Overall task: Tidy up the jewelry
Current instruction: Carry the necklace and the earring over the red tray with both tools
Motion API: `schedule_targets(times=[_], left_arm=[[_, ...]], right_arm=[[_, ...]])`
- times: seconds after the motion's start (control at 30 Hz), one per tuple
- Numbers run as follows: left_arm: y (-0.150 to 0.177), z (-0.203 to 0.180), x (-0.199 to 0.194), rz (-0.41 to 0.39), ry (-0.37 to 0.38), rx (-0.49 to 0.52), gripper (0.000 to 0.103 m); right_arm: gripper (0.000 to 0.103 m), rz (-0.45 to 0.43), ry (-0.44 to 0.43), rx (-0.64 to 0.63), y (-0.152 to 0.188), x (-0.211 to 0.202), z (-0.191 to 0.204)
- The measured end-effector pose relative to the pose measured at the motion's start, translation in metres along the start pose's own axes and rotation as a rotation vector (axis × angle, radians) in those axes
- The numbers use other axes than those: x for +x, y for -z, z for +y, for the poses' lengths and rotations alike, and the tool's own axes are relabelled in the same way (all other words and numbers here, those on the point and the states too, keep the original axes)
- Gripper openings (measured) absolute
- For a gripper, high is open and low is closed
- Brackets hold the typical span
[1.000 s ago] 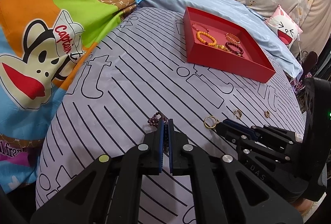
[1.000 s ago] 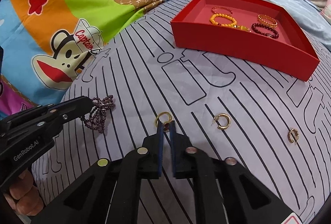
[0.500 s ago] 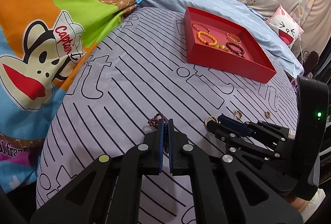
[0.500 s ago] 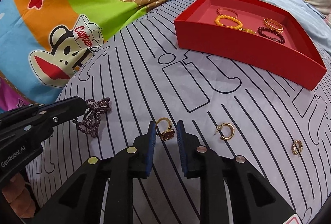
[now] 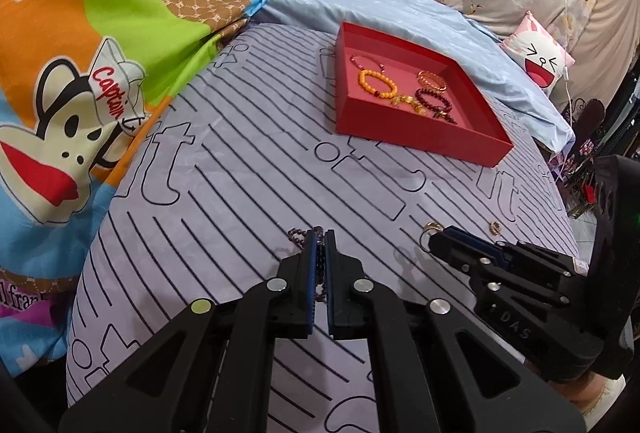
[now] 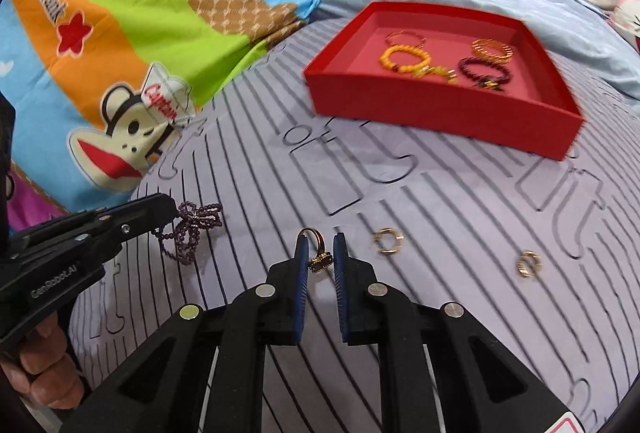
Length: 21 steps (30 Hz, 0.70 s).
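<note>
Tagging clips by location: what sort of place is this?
Most likely a bedroom, working on a bed: a striped sheet, a cartoon-monkey quilt and a pillow surround the red tray.

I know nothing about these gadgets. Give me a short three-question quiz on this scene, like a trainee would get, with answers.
1. True or false: the left tool is shut on the purple beaded bracelet.
2. Multiple choice: what sits between the fingers of the right tool? A) an orange bead bracelet B) a gold ring C) a hoop earring
3. Fill in: besides that ring, ___ small gold pieces lie loose on the striped sheet, outside the red tray.

Key:
1. True; beads hang from the closed fingers.
2. B; the fingers straddle it with a gap, not yet clamped.
3. Two: one earring and another.
</note>
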<state>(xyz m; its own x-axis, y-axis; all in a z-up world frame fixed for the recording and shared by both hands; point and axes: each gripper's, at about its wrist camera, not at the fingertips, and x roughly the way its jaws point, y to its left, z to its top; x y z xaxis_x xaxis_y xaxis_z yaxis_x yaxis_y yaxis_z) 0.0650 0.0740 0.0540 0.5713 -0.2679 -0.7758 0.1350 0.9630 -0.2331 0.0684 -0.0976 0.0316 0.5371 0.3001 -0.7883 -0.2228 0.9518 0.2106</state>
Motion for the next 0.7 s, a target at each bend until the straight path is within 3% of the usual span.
schedule_targets(times=[0.33,0.7], left_arm=[[-0.031,-0.032,-0.010,-0.036,0.067,0.055,0.003],[-0.112,-0.081,0.016,-0.106,0.111,0.143,0.003]], right_arm=[[0.012,-0.085,0.055,0.070,-0.014,-0.041,-0.043],[0.012,-0.189,0.165,0.094,-0.086,-0.058,-0.097]])
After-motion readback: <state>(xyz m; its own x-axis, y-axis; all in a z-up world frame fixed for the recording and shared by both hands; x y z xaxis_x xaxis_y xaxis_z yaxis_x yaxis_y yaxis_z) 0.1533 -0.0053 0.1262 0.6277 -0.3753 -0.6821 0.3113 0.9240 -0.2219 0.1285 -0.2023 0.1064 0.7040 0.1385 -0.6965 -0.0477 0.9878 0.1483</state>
